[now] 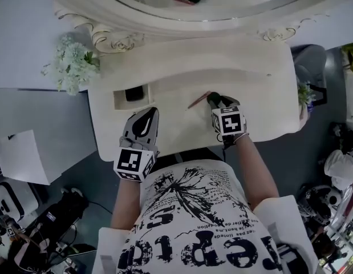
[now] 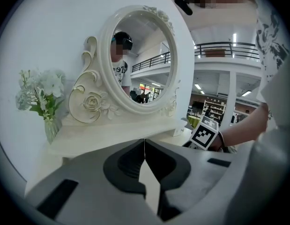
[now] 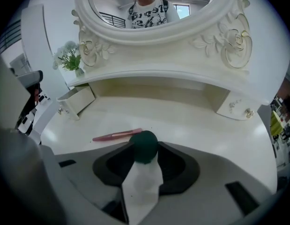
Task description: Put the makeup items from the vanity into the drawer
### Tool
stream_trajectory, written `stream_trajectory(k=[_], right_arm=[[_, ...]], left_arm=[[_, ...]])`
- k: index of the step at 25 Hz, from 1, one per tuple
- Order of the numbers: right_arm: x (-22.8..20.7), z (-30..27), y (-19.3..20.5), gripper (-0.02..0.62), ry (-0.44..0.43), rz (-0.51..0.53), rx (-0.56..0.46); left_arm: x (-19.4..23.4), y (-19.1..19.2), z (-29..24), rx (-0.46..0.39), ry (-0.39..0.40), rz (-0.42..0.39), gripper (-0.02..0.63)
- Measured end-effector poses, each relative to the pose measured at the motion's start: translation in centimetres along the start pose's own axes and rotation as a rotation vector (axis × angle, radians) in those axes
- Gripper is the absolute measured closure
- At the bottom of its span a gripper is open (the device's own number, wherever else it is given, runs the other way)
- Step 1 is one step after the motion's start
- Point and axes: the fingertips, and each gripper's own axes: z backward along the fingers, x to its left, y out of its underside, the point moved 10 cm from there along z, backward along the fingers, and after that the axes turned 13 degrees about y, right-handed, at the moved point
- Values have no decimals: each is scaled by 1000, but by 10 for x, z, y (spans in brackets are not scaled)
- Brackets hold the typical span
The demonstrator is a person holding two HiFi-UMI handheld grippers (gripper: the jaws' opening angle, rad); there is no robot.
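Right gripper (image 3: pixel 144 150) is pinching a dark green makeup sponge (image 3: pixel 145 143), hiding its underside; left gripper (image 2: pixel 145 149) jaws are pressing together, empty.

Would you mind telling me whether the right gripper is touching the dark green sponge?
Touching: the right gripper view shows the right gripper with both jaws pressed against the dark green sponge.

White T-shirt (image 1: pixel 193 227), bold black print across it. Left claw (image 1: pixel 149 114) and right claw (image 1: pixel 215 100) are grey, each carrying a black-and-white marker cube (image 1: pixel 134 163).
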Motion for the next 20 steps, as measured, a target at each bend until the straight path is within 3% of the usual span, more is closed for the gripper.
stream_trajectory(k=[4, 7, 20], right_arm=[[-3, -2, 0, 457, -7, -10, 7], [-7, 2, -1, 546, 4, -2, 2], [11, 57, -40, 560, -7, -1, -164]], left_arm=[[-3, 0, 0, -1, -14, -1, 584], [-5, 1, 3, -3, -26, 2, 584], [0, -8, 36, -46, -33, -44, 584]])
